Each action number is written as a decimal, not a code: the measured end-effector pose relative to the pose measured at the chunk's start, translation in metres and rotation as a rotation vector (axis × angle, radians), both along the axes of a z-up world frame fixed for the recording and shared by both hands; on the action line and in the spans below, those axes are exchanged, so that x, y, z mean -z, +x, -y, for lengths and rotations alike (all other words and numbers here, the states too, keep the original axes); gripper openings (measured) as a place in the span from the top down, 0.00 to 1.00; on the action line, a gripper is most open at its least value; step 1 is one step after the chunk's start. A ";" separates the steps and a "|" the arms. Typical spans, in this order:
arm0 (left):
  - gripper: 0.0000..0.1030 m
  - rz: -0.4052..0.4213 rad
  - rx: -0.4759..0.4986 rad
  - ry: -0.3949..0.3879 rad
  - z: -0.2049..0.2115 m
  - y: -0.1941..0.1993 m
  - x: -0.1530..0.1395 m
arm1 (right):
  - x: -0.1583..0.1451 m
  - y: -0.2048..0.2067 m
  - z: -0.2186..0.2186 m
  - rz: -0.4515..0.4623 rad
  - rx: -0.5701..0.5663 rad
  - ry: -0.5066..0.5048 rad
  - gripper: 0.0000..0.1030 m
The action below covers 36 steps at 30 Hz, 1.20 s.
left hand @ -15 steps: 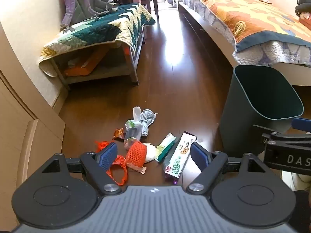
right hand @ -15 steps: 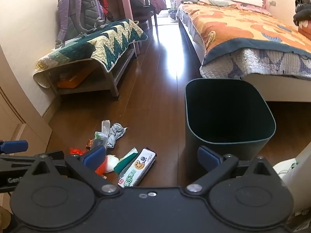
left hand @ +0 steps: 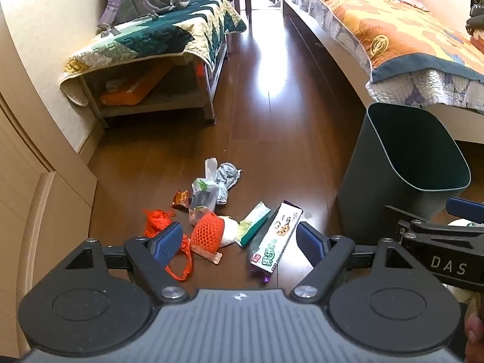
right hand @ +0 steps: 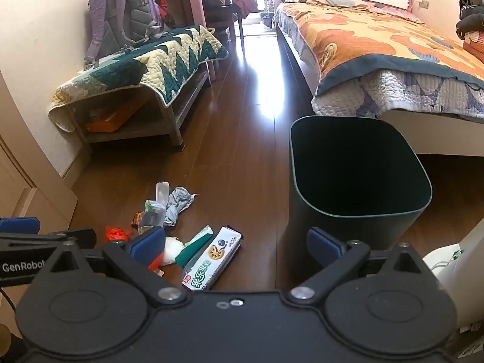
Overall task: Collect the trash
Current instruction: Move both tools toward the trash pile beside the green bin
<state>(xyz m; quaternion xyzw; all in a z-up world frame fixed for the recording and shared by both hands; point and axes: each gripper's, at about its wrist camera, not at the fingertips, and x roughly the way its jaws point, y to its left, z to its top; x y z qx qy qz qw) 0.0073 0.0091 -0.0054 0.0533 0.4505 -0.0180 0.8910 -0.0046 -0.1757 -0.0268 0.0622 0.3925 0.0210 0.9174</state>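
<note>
A pile of trash lies on the dark wood floor: an orange foam net (left hand: 207, 231) on a white lump, a red mesh bag (left hand: 158, 222), a green-and-white cracker wrapper (left hand: 276, 237), a green packet (left hand: 255, 222), a clear plastic bag (left hand: 204, 195), a grey crumpled rag (left hand: 227, 178) and a small brown wrapper (left hand: 180, 197). The cracker wrapper (right hand: 213, 257) and rag (right hand: 178, 204) also show in the right wrist view. A dark green bin (right hand: 357, 181) stands to the right of the pile, also in the left wrist view (left hand: 405, 169). My left gripper (left hand: 240, 243) is open above the pile. My right gripper (right hand: 237, 246) is open and empty, between pile and bin.
A low bench (left hand: 157, 48) with a quilt and a backpack (right hand: 124, 9) stands along the left wall. A bed (right hand: 387, 54) runs along the right, just behind the bin. A cabinet (left hand: 36, 187) is at the near left. A white object (right hand: 450, 260) sits at the right.
Both grippers have shifted slightly; the trash pile sits a little closer to the left gripper's fingers. Both stay open and nothing was picked up.
</note>
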 end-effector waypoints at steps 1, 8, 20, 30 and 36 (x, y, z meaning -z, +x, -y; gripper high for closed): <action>0.20 -0.003 0.001 -0.001 0.000 0.000 0.001 | 0.000 -0.001 -0.001 0.001 0.002 -0.001 0.03; 0.20 -0.009 -0.003 -0.008 0.000 0.000 0.000 | 0.000 0.001 0.000 -0.001 0.003 -0.007 0.03; 0.20 -0.004 0.014 -0.030 0.000 -0.003 -0.004 | -0.005 -0.005 0.000 0.009 0.017 -0.017 0.03; 0.20 0.004 0.028 -0.047 -0.002 -0.003 -0.008 | -0.010 -0.002 0.004 0.021 0.042 -0.029 0.03; 0.20 -0.003 0.017 -0.056 -0.005 -0.001 -0.008 | -0.012 -0.004 0.000 0.020 0.013 -0.030 0.04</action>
